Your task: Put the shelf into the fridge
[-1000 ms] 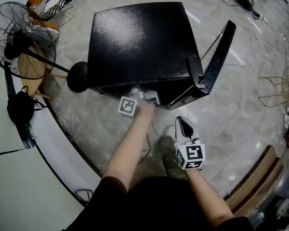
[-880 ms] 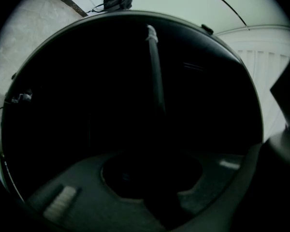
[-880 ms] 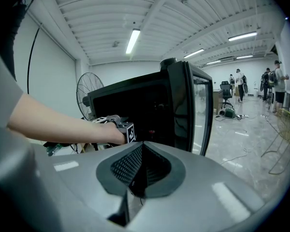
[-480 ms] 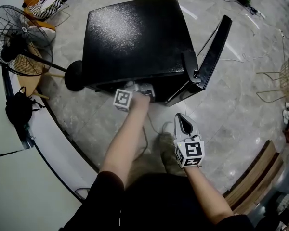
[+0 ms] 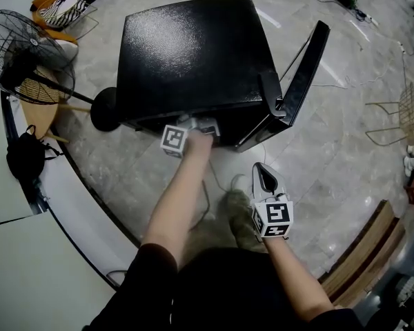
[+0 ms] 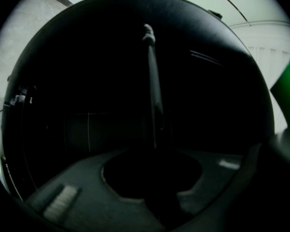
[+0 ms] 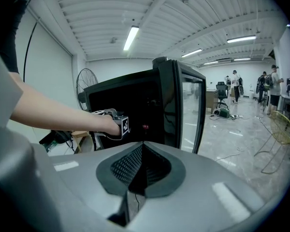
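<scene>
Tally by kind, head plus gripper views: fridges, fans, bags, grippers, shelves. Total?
fridge: 1
fan: 1
bag: 1
grippers: 2 (left gripper, right gripper)
shelf: 1, seen edge-on as a thin bar between the left gripper's fingers
Total: 6

Left gripper (image 5: 199, 125) reaches into the open fridge (image 5: 193, 54)
</scene>
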